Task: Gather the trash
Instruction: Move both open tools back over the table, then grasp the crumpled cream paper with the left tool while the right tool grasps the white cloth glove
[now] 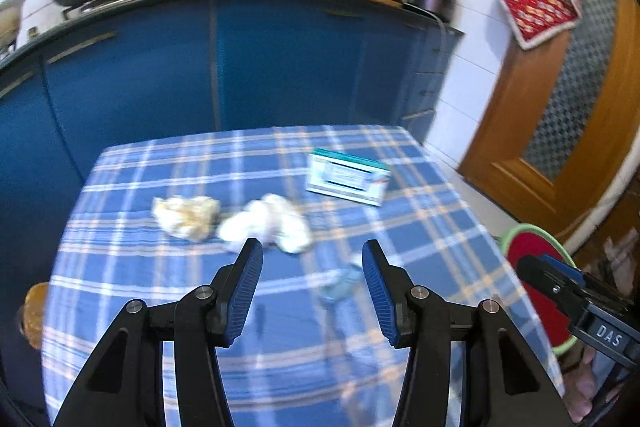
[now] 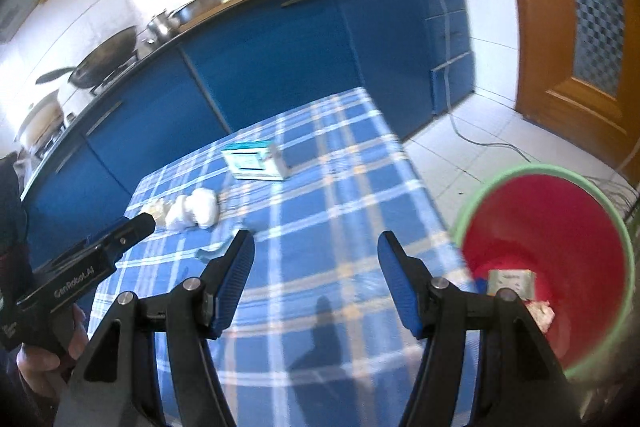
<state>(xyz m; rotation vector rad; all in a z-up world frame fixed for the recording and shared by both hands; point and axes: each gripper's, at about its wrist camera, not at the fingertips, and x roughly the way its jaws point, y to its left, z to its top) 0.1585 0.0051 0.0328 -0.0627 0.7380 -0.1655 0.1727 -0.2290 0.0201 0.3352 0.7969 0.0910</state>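
- Both grippers hang over the near edge of the worktop [image 1: 132, 259], which is covered by a blue checked cloth. The left gripper [image 1: 312, 261] has its jaws spread with nothing between them, and the right gripper [image 2: 316, 251] is the same.
- Trash lies in the middle of the cloth: a yellowish crumpled paper [image 1: 187, 217] touches a white crumpled tissue [image 1: 268, 223], and a small teal-and-white carton [image 1: 349, 177] lies apart, further back.
- Just before the left gripper there is a small clear wrapper [image 1: 340, 285], too blurred to name better.
- On the floor at the right side of the worktop stands a red bin [image 2: 560, 227] with a green rim. It already holds some scraps, so I judge it stands there within easy reach, for short trips from the cloth.
- Empty, spread jaws suggest that the next pick is being prepared; the wrapper or the tissue is nearest.
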